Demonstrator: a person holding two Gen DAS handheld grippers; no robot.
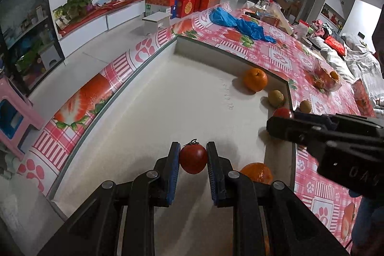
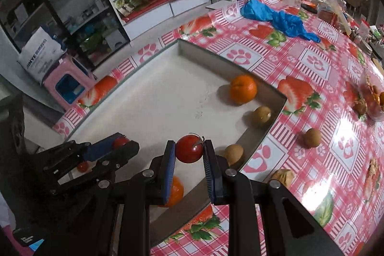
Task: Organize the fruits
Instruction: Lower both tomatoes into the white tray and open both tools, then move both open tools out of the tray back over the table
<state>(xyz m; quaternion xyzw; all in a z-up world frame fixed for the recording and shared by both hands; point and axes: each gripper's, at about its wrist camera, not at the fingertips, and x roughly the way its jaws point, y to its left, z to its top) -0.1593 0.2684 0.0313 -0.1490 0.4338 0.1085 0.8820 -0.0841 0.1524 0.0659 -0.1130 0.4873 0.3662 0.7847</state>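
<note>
Tomatoes are mid-transfer: left gripper (image 1: 193, 157) clamps one tomato (image 1: 193, 159), right gripper (image 2: 188, 148) clamps another (image 2: 189, 148), both over the white tray (image 1: 168, 97). Next, probably lower and release away from the orange (image 1: 255, 79) at two o'clock.

My left gripper (image 1: 193, 160) clamps a red tomato (image 1: 193, 159) between its blue-padded fingers (image 1: 174, 160) above the white tray (image 1: 148, 100). To my right, my right gripper (image 1: 279, 122) holds another tomato (image 1: 282, 112) near two kiwis (image 1: 276, 98).
</note>
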